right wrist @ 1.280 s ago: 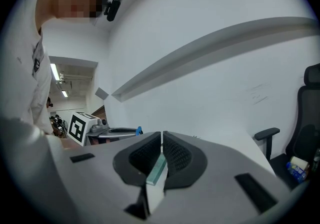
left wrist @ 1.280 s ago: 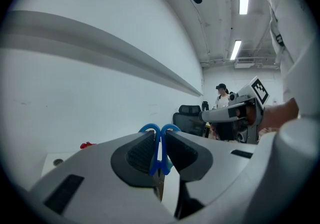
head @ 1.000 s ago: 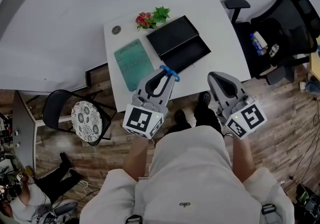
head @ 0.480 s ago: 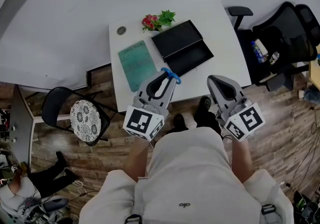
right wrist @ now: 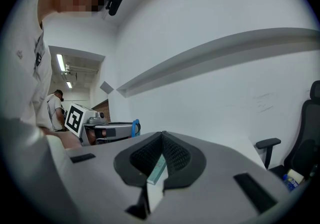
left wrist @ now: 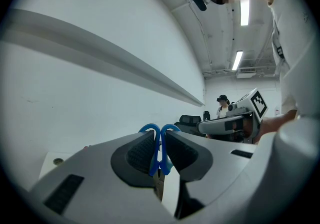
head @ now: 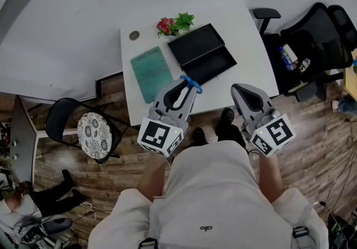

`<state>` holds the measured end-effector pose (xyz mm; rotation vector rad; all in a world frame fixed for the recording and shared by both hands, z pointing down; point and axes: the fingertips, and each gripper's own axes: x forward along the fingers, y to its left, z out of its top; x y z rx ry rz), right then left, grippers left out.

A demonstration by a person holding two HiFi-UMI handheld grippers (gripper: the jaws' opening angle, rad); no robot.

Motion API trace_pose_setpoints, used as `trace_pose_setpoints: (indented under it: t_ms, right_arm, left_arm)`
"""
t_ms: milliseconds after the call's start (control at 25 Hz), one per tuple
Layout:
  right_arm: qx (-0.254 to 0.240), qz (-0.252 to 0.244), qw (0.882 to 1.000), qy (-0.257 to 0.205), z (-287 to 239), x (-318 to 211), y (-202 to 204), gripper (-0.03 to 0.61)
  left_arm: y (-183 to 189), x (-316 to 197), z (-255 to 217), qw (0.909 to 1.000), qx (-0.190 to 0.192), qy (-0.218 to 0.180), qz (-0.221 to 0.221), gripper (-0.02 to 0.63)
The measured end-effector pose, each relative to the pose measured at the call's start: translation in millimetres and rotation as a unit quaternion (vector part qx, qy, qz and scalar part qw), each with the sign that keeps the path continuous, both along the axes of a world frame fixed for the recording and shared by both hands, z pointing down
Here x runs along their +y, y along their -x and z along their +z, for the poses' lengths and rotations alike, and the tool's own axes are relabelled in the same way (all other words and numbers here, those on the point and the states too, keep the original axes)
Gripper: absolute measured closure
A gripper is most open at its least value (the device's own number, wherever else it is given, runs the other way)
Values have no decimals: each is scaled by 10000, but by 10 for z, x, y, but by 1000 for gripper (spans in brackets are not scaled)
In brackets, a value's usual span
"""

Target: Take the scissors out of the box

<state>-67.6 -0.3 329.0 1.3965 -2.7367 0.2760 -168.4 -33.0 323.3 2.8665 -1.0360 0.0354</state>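
Already out of the box, the scissors (left wrist: 159,150) sat pinched by their blue handle loops between the jaws of the left gripper (head: 187,84), which were closed on them, the loops poking past the fingertips. That gripper hung level over the near edge of the white table (head: 248,39). The right gripper (head: 240,87) was beside it and well apart, its jaws closed together on nothing, just short of the same edge. The black box (head: 201,50) lay open in the middle of the table, its two halves side by side, apart from both grippers. A green mat (head: 149,72) lay to its left, running to the near edge, and flowers (head: 174,22) stood at the far edge against the wall. A folding chair (head: 92,133) stood left of the table and an office chair (head: 312,30) right of it. Bare wood floor lay between the table and the person's feet.
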Motion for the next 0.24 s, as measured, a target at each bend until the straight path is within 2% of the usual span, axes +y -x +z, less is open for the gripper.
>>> trace_pose_setpoints:
  t_ms: [240]
  right_arm:
    - [21, 29, 10000, 5, -7, -26, -12, 574]
  left_arm:
    - [9, -31, -3, 10000, -3, 1, -7, 534]
